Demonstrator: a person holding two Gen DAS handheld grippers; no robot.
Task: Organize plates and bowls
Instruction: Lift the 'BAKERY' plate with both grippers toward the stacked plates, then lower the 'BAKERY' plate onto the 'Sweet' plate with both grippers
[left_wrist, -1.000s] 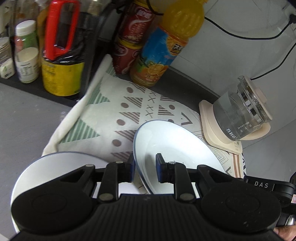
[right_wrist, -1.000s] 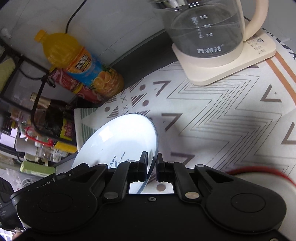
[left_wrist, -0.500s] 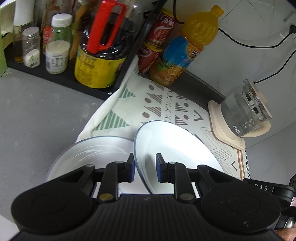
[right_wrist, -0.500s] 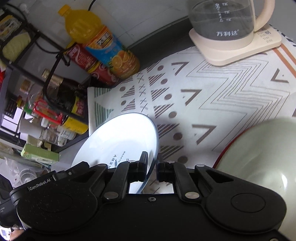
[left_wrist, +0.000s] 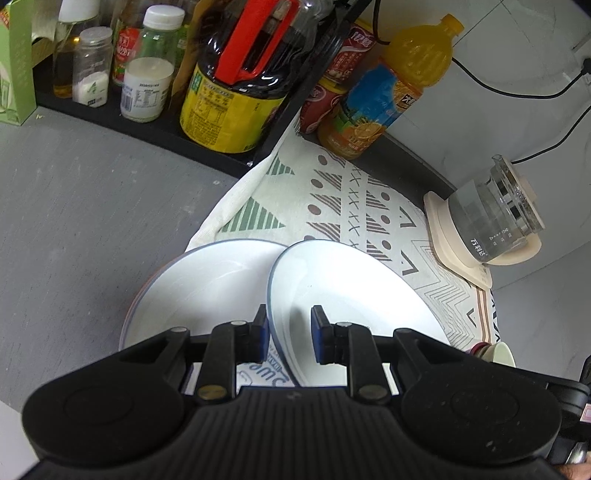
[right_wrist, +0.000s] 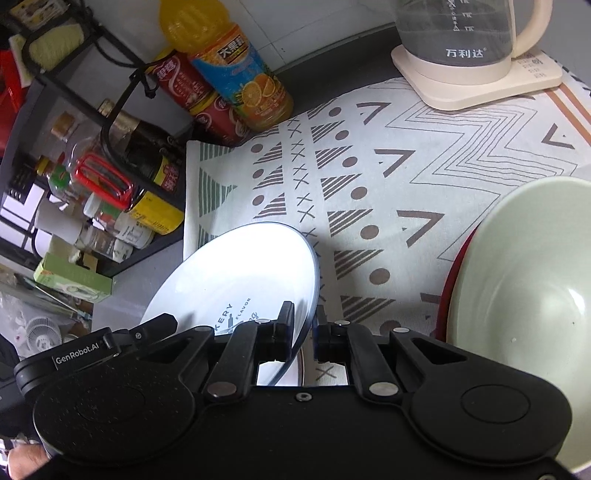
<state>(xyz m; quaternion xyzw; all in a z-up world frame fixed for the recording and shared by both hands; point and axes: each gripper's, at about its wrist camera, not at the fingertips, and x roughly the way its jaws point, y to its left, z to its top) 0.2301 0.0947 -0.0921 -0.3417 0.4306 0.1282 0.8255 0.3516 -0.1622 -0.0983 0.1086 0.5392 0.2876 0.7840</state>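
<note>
The left hand-held gripper (left_wrist: 287, 338) points steeply down, its blue pads (left_wrist: 318, 339) clamped on the near rim of a white plate (left_wrist: 354, 291). The right hand-held gripper (right_wrist: 303, 334) is pinched on the same plate's opposite rim, tilted likewise.

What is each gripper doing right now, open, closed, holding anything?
Left gripper: closed on the rim of the white plate.
Right gripper: closed on the opposite rim of that plate.
</note>
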